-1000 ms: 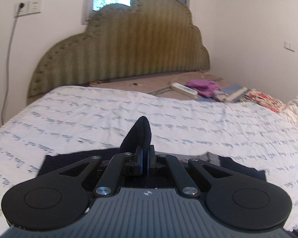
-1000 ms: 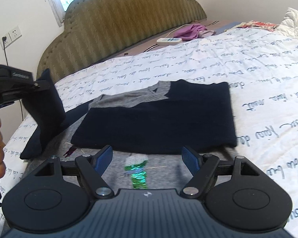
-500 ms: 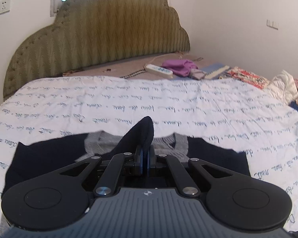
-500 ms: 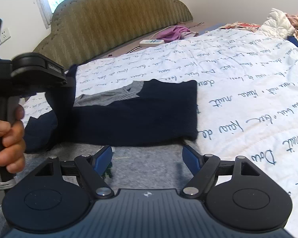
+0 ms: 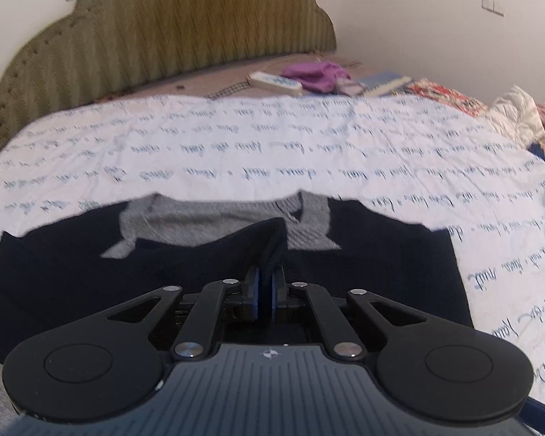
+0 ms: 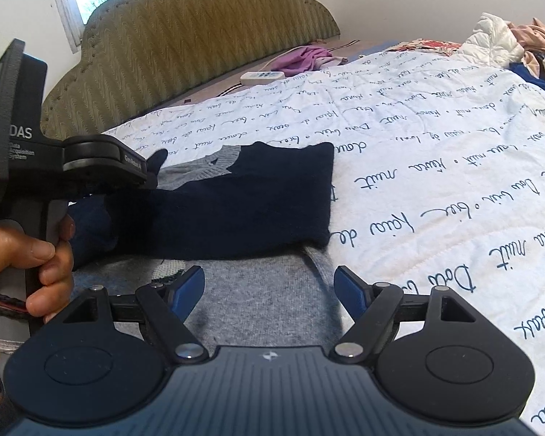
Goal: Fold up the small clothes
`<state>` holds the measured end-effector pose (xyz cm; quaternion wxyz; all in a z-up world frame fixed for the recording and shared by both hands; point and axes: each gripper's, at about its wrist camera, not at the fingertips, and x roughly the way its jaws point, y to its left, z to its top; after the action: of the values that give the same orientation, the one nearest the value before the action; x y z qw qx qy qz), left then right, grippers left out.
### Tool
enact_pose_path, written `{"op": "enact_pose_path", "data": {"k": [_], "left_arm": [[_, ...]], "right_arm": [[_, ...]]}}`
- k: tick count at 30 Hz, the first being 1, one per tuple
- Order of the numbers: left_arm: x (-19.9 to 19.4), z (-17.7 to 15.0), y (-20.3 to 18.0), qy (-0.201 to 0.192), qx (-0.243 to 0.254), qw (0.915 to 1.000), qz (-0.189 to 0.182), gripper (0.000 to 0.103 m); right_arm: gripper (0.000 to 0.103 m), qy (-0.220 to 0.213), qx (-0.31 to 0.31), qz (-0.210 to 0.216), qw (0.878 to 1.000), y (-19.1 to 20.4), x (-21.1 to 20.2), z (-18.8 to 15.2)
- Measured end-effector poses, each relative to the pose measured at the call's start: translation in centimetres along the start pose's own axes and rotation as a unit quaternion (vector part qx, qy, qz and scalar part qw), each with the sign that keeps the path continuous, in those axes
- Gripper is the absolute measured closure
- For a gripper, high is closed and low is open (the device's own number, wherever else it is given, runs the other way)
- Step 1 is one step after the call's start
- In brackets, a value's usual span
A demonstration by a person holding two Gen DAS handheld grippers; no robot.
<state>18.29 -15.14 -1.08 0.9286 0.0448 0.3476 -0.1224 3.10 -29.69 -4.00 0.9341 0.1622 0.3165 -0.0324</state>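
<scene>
Since half a second ago, the left gripper (image 5: 264, 292) has carried the navy sleeve (image 5: 269, 243) further over the sweater, and in its own view the folded cloth now fills more of the foreground, with the grey collar (image 5: 214, 223) showing just past the raised edge.

From largest to smallest: the bed is covered by a white quilt (image 6: 436, 167) printed with lines of blue handwriting, and behind it stands a scalloped olive headboard (image 6: 200, 25). The sweater (image 6: 243, 196), navy with a grey body, lies flat on the quilt at the near edge. Its right sleeve is already folded across the chest, and the grey lower part (image 6: 265, 298) stretches toward the right gripper (image 6: 269, 287).

Near the headboard lie a purple garment (image 5: 316, 74) and a white power strip (image 5: 274, 83), just beside each other. A heap of white and pink clothes (image 6: 505, 41) sits at the far right edge of the bed.

The left gripper has its blue pads (image 5: 278, 290) pressed together on the sleeve's edge, pinching the dark fabric so it stands up in a ridge above the chest. In the right view the same tool appears at the left, gripped by a bare hand (image 6: 29, 269), with the sleeve hanging from it.

The right gripper hovers low over the grey hem, its fingers spread wide apart with nothing between them.
</scene>
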Motion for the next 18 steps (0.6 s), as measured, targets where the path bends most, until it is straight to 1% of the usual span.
{"op": "enact_pose_path", "data": {"k": [2,4,6,7,9,14,18], "left_arm": [[0.2,-0.1,-0.2,0.009,0.004,0.9999,-0.006,0.079],[0.0,-0.3,-0.4,0.012,0.009,0.9998,-0.012,0.071],[-0.3,-0.5,-0.8,0.007,0.018,0.9998,-0.006,0.057],[-0.6,-0.6,-0.9,0.005,0.023,0.9997,-0.004,0.054],[-1.1,-0.7,-1.0,0.002,0.030,0.9995,-0.005,0.040],[-2.7,-0.8,-1.1,-0.008,0.037,0.9992,-0.010,0.031],[-4.1,-1.0,-1.0,-0.016,0.038,0.9991,-0.014,0.023]], "right_arm": [[0.025,0.001,0.001,-0.003,1.000,-0.1,-0.1,-0.1],[0.024,0.001,0.002,-0.005,1.000,-0.2,-0.3,-0.2],[0.024,0.000,0.001,-0.007,1.000,-0.3,-0.6,-0.4],[0.024,0.000,0.001,-0.009,1.000,-0.3,-0.8,-0.4],[0.024,-0.001,0.002,-0.012,1.000,-0.4,-1.1,-0.5],[0.023,-0.001,-0.001,-0.015,1.000,-0.2,-1.9,-0.9],[0.020,-0.002,-0.013,-0.014,1.000,0.4,-2.7,-1.2]]}}
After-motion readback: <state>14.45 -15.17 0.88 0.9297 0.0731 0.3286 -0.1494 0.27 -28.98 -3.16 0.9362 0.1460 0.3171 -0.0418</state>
